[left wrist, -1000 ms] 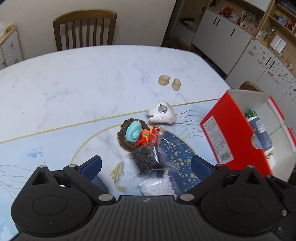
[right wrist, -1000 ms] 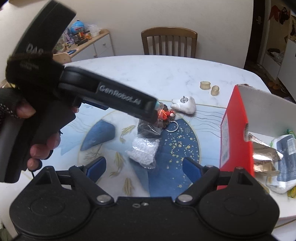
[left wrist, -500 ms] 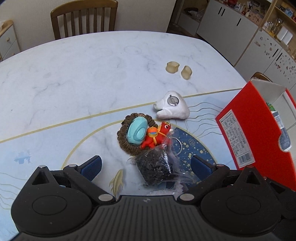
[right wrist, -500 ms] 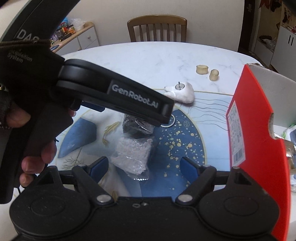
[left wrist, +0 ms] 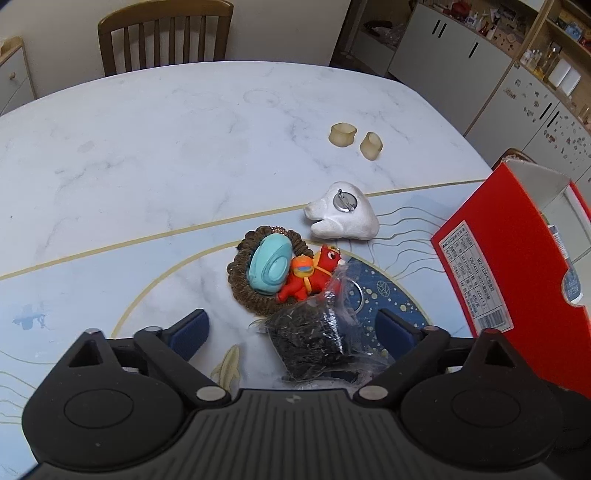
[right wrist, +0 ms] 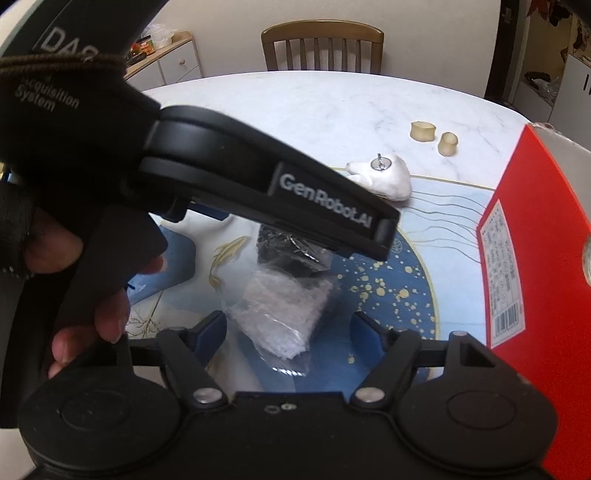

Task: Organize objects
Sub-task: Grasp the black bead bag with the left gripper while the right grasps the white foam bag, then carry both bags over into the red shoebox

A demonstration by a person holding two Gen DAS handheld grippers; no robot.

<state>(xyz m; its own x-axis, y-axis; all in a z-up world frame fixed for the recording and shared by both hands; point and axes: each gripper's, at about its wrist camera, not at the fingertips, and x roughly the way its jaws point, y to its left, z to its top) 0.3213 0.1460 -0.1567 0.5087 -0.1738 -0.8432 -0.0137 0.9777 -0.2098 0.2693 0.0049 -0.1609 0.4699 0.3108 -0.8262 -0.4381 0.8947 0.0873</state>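
My left gripper (left wrist: 291,332) is open, its blue pads on either side of a clear bag of dark tea leaves (left wrist: 314,338) that lies on the table. Beyond it sit a brown woven ring (left wrist: 243,284) holding a teal case (left wrist: 269,270) and a red toy figure (left wrist: 310,278). My right gripper (right wrist: 290,328) is open over a clear bag of white crystals (right wrist: 284,314). The dark bag (right wrist: 288,254) lies just past it, partly hidden by the left gripper's body (right wrist: 258,184). The red box (left wrist: 517,273) stands open at the right.
A white plush brooch (left wrist: 343,218) and two small beige rings (left wrist: 341,134) lie farther back on the marble table (left wrist: 147,147). A wooden chair (left wrist: 164,35) stands at the far edge. Cabinets line the right wall. The box wall (right wrist: 535,258) is close on my right.
Both grippers have moved forward and down. The left one now straddles the dark bag; the white bag has slid out of its view. The right one has closed in on the white bag.
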